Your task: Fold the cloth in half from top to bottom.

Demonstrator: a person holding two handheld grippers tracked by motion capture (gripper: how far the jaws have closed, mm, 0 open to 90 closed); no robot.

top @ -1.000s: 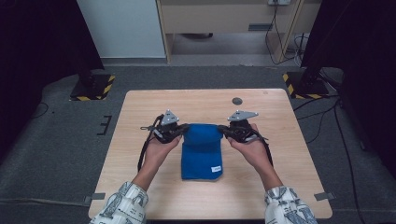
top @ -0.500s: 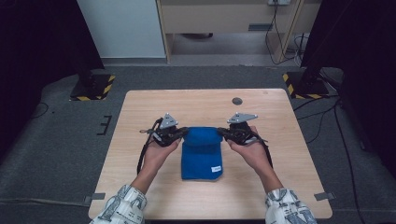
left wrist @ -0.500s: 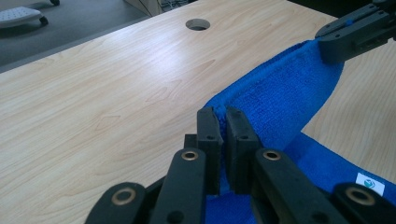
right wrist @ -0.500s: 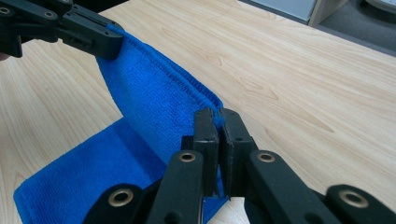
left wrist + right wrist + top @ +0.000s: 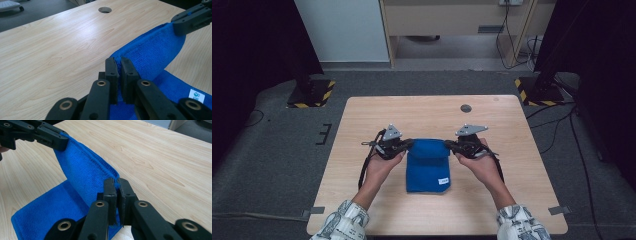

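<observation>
The blue towel (image 5: 428,165) lies at the centre of the high view, its far edge lifted off the table and pinched at both corners. In the left gripper view, the left gripper (image 5: 119,65) has its jaws drawn narrow on the towel's hemmed corner, the cloth just visible in the slit between the pads. The right gripper (image 5: 117,184), seen from its own camera, is closed the same way on the opposite corner, a sliver of blue pressed between its pads. Each gripper also appears in the other's view, in the upper right of the left gripper view and the upper left of the right gripper view, holding its end of the same hem.

Holding both far corners keeps that edge stretched straight and level between the hands, which looks like the grip needed to fold the raised part over the part that lies flat. The nearer half of the towel rests on the wooden table (image 5: 362,125), with a small white label (image 5: 443,181) at its lower right corner in the high view. The person's hands (image 5: 382,167) come in from the bottom of the high view, patterned sleeves (image 5: 343,222) at the frame's lower edge. A round cable hole (image 5: 466,108) sits in the tabletop above and right of the towel, well apart from it.
</observation>
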